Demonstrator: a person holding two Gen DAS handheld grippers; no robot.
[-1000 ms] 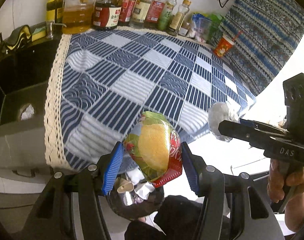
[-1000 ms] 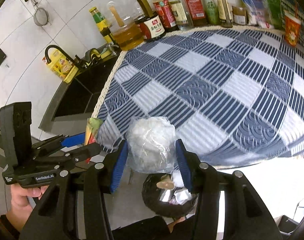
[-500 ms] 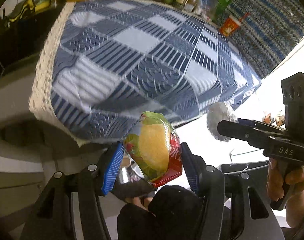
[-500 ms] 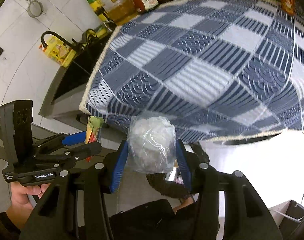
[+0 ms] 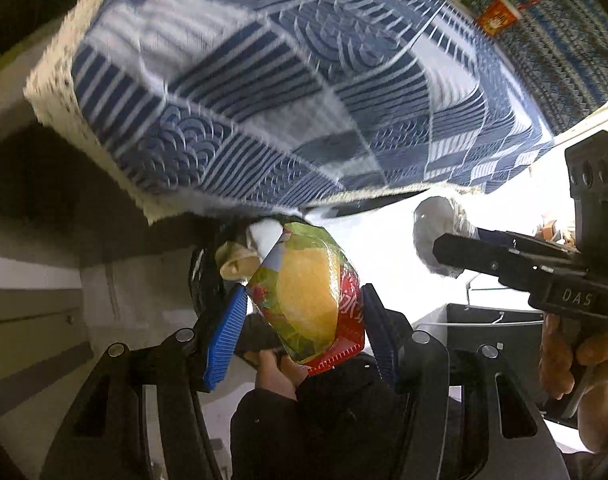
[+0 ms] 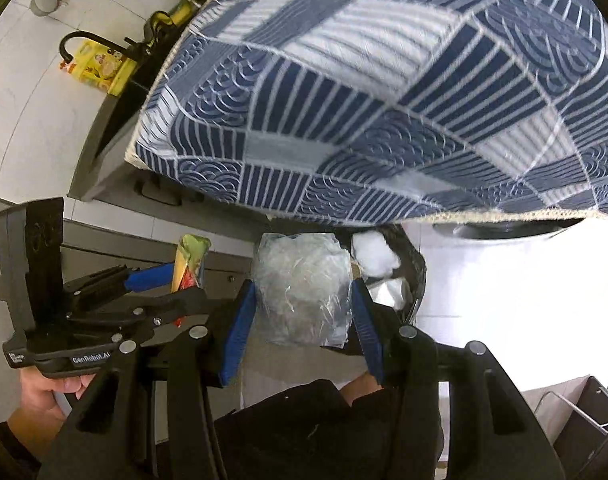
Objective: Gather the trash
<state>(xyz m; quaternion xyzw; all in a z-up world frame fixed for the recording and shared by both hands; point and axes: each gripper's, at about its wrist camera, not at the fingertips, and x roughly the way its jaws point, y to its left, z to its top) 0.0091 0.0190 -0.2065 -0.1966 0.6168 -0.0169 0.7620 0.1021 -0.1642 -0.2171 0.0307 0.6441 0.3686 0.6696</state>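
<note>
Both claws have dropped below the tablecloth (image 5: 288, 92) edge; left claw (image 5: 304, 320) clamps snack wrapper (image 5: 307, 300); right claw (image 6: 302, 312) clamps plastic wad (image 6: 302, 284).

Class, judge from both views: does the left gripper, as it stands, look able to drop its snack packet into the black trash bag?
Probably yes. The left gripper holds the snack packet just short of the black trash bag, whose open mouth shows beyond the fingers, nothing between.

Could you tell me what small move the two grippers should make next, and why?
Probably lower both a little over the black trash bag before letting go: the left gripper holds a snack wrapper, the right gripper a crumpled plastic bag, and the trash bag lies just beyond them.
</note>
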